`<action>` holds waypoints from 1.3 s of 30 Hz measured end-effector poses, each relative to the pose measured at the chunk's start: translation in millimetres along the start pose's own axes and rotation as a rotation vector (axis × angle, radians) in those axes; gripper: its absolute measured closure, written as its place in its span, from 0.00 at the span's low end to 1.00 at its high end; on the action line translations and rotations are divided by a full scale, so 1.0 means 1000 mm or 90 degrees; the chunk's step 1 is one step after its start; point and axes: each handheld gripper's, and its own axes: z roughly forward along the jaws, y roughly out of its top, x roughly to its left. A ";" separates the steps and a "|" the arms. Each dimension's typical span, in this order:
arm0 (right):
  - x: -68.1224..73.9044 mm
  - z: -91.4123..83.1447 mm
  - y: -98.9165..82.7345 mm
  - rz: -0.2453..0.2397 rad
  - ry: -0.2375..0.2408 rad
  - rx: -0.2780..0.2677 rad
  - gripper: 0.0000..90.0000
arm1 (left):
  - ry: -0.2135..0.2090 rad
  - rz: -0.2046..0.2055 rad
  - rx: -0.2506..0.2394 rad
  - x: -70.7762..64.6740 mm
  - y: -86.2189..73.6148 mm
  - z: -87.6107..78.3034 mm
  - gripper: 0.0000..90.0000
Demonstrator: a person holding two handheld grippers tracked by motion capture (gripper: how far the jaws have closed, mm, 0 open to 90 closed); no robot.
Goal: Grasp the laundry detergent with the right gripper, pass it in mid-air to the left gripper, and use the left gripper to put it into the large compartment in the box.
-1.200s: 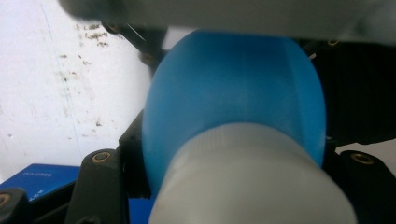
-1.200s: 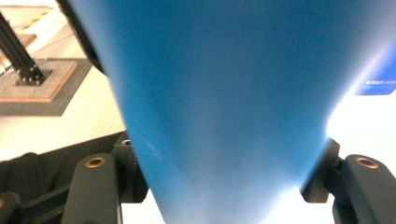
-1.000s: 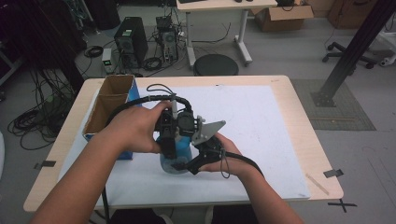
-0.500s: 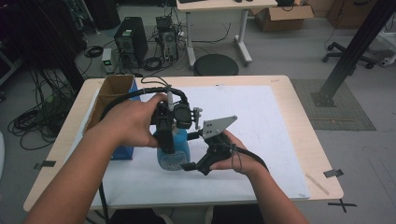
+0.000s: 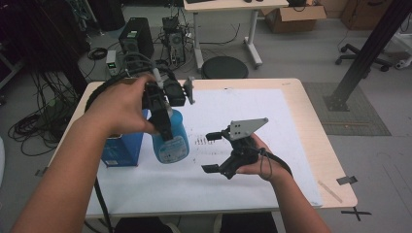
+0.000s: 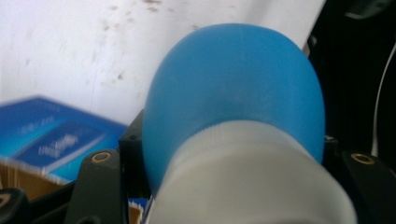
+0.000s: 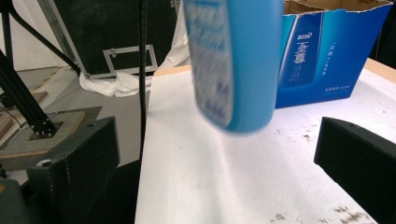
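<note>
Jaws of left gripper (image 5: 163,121) clamp blue bottle (image 5: 171,141).

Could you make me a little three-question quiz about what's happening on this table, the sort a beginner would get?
1. True or false: the blue bottle stands on the white sheet.
2. Which tongs grip the bottle? A) left tongs B) right tongs C) both
3. Fill in: the open blue box lies toward the table's ____ edge in the high view.

Key
1. False: it hangs lifted above the sheet, held near its top.
2. A. The right tongs have just been opening and stand wide, with nothing between them.
3. Left.
</note>
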 end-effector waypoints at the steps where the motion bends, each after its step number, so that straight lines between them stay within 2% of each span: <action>1: 0.000 -0.002 0.000 -0.002 -0.002 0.000 0.00 | 0.000 -0.028 -0.007 0.004 -0.003 -0.004 0.42; 8: -0.005 -0.017 -0.003 0.007 -0.022 -0.005 0.00 | -0.017 -0.158 -0.026 0.028 -0.020 -0.022 0.43; 12: -0.007 -0.023 -0.005 0.005 -0.038 0.007 0.00 | -0.012 -0.240 -0.028 0.039 -0.028 -0.034 0.42; 14: -0.009 -0.027 -0.006 0.005 -0.042 0.008 0.00 | -0.005 -0.268 -0.025 0.044 -0.032 -0.040 0.42; 15: -0.009 -0.029 -0.006 0.005 -0.046 0.008 0.00 | -0.002 -0.292 -0.030 0.047 -0.034 -0.043 0.42; 16: -0.010 -0.031 -0.006 0.005 -0.049 0.009 0.00 | -0.001 -0.300 -0.031 0.049 -0.036 -0.044 0.42; 19: -0.011 -0.035 -0.005 0.003 -0.054 0.012 0.00 | -0.007 -0.359 -0.029 0.059 -0.044 -0.049 0.43; 20: -0.011 -0.036 -0.004 0.002 -0.053 0.011 0.00 | -0.005 -0.371 -0.028 0.061 -0.046 -0.050 0.43; 24: -0.011 -0.040 -0.002 -0.004 -0.056 0.017 0.00 | 0.014 -0.453 -0.031 0.069 -0.054 -0.055 0.43; 28: -0.011 -0.045 0.001 -0.010 -0.060 0.021 0.00 | 0.032 -0.506 -0.033 0.075 -0.059 -0.062 0.43; 31: -0.012 -0.047 0.001 -0.020 -0.067 0.032 0.00 | 0.034 -0.544 -0.030 0.081 -0.064 -0.068 0.43; 39: -0.017 -0.053 0.004 -0.028 -0.080 0.060 0.00 | 0.043 -0.612 -0.027 0.098 -0.076 -0.082 0.43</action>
